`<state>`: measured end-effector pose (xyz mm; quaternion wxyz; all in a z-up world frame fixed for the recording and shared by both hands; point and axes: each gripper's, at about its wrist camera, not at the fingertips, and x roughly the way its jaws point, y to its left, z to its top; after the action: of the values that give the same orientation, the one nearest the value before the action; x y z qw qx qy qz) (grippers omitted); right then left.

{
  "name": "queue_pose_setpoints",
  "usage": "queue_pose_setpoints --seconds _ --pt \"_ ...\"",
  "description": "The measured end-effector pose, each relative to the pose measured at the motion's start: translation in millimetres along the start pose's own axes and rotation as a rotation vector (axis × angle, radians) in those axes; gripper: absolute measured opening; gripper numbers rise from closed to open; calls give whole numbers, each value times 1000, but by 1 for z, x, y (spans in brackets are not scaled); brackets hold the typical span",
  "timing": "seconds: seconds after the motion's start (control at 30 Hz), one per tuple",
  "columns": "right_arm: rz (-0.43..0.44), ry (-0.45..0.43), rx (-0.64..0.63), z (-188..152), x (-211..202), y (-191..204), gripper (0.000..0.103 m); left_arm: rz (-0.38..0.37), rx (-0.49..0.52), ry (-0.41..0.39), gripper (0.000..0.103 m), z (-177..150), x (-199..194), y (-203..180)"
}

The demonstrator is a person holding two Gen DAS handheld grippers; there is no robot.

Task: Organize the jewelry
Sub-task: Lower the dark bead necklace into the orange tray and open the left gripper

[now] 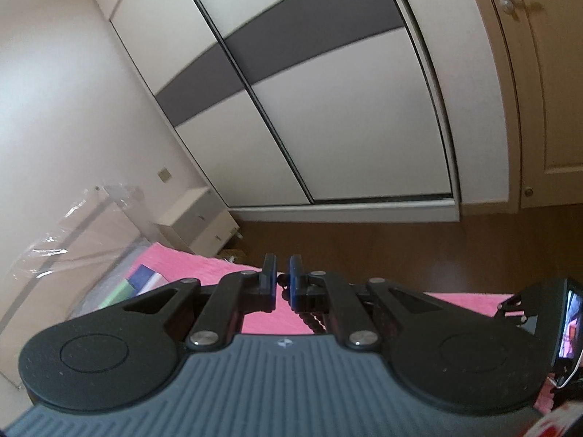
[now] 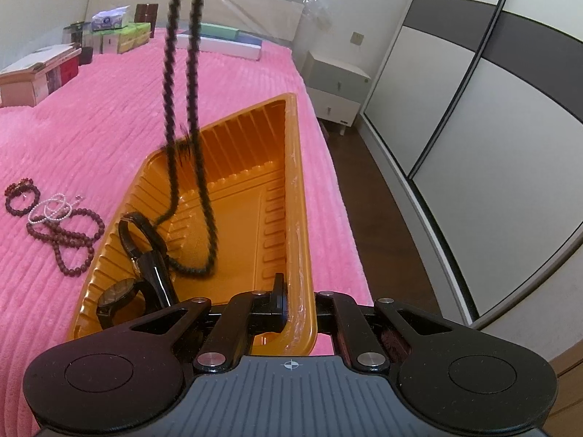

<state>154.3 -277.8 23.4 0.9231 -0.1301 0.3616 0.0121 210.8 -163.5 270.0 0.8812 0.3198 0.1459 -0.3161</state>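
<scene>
Two grippers share the work: the left gripper (image 1: 281, 279) pinches a dark beaded necklace (image 2: 189, 109) high so it drapes into the orange tray (image 2: 291, 189), whose rim the right gripper (image 2: 291, 304) clamps steady on the pink bedspread (image 2: 91, 116).

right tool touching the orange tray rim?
Touching. The right wrist view shows the right tool closed on the near rim of the orange tray: one finger sits inside the wall, and the rim runs into the closed jaws.
</scene>
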Motion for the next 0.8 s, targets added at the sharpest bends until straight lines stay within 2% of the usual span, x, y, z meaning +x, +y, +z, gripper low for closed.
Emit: queue_pose_setpoints --seconds 0.33,0.43,0.8 --pt "7 -2 -4 -2 0 -1 5 -68 14 96 6 -36 47 -25" --pt "12 -2 -26 -3 0 -1 5 -94 50 108 6 -44 56 -34" --pt "28 10 -62 -2 5 -3 5 -134 364 167 6 -93 85 -79"
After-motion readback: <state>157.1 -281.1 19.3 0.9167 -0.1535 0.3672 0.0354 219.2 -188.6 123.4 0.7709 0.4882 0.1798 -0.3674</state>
